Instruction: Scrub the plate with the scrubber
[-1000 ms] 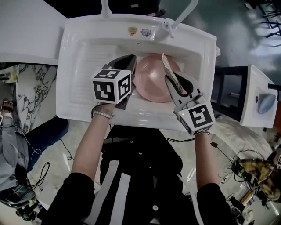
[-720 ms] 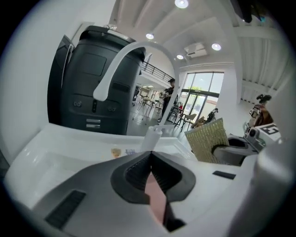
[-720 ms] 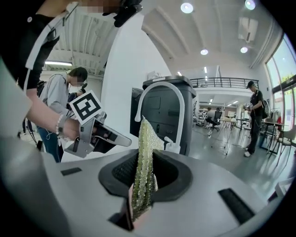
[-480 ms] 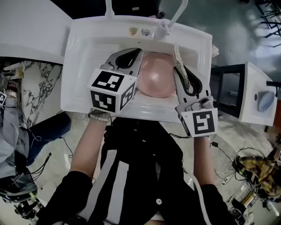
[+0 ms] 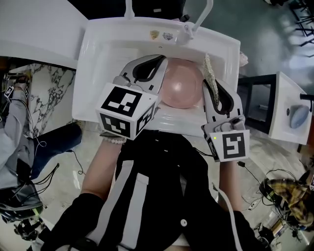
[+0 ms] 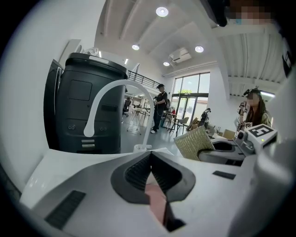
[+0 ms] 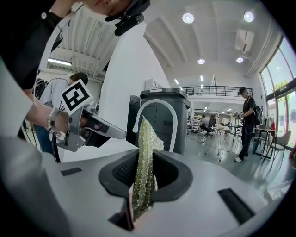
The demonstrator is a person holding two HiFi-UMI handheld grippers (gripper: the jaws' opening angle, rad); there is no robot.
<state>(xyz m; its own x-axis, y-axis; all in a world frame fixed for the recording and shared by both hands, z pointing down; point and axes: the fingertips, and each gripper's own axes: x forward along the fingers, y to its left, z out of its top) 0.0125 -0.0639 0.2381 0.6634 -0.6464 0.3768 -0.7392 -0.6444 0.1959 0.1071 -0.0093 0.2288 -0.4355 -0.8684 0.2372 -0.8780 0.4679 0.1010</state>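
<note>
A pink plate (image 5: 180,88) hangs over the white sink (image 5: 100,54), and my left gripper (image 5: 163,61) is shut on its left rim. In the left gripper view a strip of the pink plate (image 6: 157,200) shows pinched between the shut jaws of the left gripper (image 6: 150,157). My right gripper (image 5: 212,87) is shut on a pale green mesh scrubber (image 5: 208,68), which stands on edge by the plate's right rim. The scrubber (image 7: 144,157) sticks up out of the right gripper (image 7: 141,162). Whether scrubber and plate touch I cannot tell.
A white curved faucet (image 5: 200,18) rises at the sink's back rim, with a second white spout (image 5: 129,10) to its left. A dark bin (image 6: 88,109) stands behind the faucet (image 6: 115,95). People stand far off in the room. A white side table (image 5: 289,110) is at the right.
Both grippers have risen toward the camera. The plate came up out of the basin with the left gripper. The scrubber moved from over the plate's face to its right rim.
</note>
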